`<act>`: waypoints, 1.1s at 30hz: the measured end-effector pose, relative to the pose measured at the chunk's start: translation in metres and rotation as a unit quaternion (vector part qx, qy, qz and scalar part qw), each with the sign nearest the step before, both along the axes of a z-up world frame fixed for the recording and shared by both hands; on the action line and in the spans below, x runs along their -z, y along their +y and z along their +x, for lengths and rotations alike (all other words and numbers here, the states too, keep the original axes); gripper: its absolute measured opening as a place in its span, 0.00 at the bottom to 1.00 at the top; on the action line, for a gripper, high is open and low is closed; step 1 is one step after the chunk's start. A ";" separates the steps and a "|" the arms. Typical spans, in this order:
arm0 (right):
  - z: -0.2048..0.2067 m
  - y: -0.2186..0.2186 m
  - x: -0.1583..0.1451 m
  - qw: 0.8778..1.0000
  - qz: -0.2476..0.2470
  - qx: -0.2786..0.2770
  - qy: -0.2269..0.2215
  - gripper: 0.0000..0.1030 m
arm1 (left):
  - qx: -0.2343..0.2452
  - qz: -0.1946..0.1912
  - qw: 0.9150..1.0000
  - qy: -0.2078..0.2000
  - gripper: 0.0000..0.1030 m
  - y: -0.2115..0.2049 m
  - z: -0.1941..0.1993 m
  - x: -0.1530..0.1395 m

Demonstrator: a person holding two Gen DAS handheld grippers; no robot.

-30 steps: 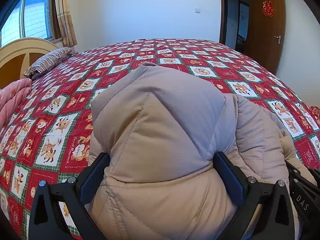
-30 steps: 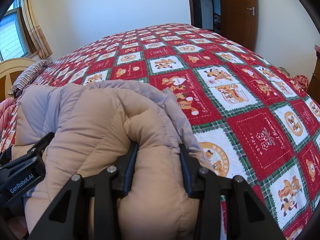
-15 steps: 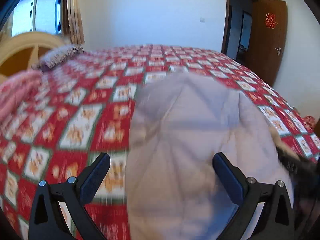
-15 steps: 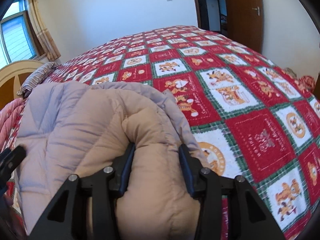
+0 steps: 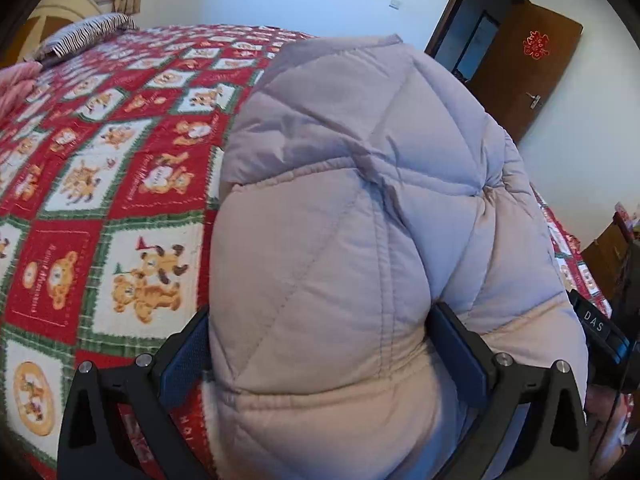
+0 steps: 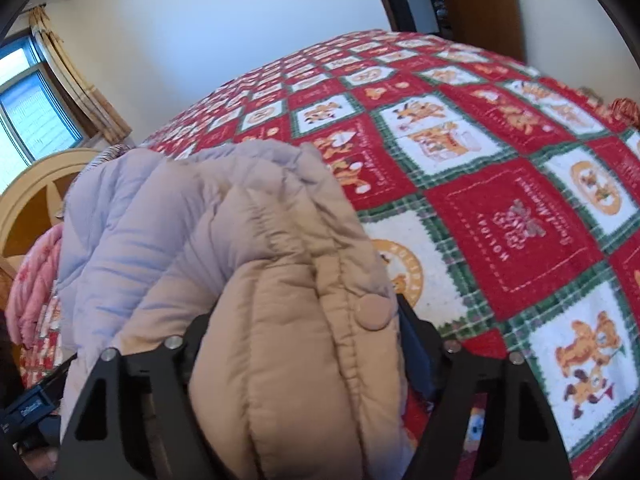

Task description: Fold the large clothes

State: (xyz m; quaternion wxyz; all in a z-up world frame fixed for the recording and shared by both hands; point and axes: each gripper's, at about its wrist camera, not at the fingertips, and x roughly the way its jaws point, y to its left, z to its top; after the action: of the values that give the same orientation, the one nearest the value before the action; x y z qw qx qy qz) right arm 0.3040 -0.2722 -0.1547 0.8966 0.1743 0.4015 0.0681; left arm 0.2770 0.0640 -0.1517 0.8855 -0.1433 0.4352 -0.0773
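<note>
The puffy beige quilted down jacket (image 5: 360, 208) hangs bunched above the red patchwork bedspread (image 5: 100, 184); left gripper (image 5: 320, 344) and right gripper (image 6: 298, 344) each clamp thick padding. Keep both level, lower it evenly

Bed (image 5: 120, 168) with red teddy-bear quilt, beige puffer coat (image 5: 360, 220), striped pillow (image 5: 92, 30)

A: Count? One padded coat (image 5: 360, 208), one bedspread (image 5: 100, 184), two grippers: left gripper (image 5: 320, 344), right gripper (image 6: 300, 344).

B: Plus one striped pillow (image 5: 88, 32), one pink blanket (image 6: 34, 280), one door (image 5: 524, 68), one window (image 6: 28, 104).
</note>
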 end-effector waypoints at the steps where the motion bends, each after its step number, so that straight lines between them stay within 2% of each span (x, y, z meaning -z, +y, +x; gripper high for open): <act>1: 0.001 -0.001 0.001 1.000 0.009 -0.004 0.000 0.70 | 0.002 0.003 1.000 -0.003 1.00 -0.002 -0.001 0.000; 4: 0.000 -0.001 0.004 0.999 0.033 -0.027 -0.004 0.61 | 0.005 0.035 0.999 -0.022 1.00 -0.011 -0.006 -0.006; 6: -0.002 -0.001 0.006 0.998 0.046 -0.038 -0.007 0.60 | 0.002 0.056 0.998 -0.033 1.00 -0.017 -0.006 -0.008; 8: -0.001 -0.001 0.007 0.998 0.048 -0.038 -0.004 0.60 | -0.001 0.059 0.998 -0.035 1.00 -0.018 -0.005 -0.008; 15: 0.004 0.010 0.002 0.999 0.017 -0.037 0.000 0.60 | -0.018 0.082 0.996 -0.043 1.00 -0.021 -0.003 -0.010; 23: 0.008 0.005 0.005 0.998 0.037 -0.045 0.008 0.60 | -0.005 0.057 0.997 -0.046 1.00 -0.018 -0.001 -0.008; 27: 0.006 0.005 0.004 0.998 0.041 -0.054 0.002 0.54 | 0.008 0.044 0.998 -0.047 0.99 -0.019 0.000 -0.008; 33: 0.003 0.012 0.001 0.998 0.025 -0.060 -0.011 0.46 | 0.013 0.048 0.997 -0.052 0.99 -0.022 0.000 -0.009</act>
State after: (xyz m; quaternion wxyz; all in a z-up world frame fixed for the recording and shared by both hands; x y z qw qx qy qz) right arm 0.3067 -0.2607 -0.1555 0.8906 0.1711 0.3997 0.1335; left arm 0.2771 0.0415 -0.1428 0.9117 -0.0909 0.3935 -0.0755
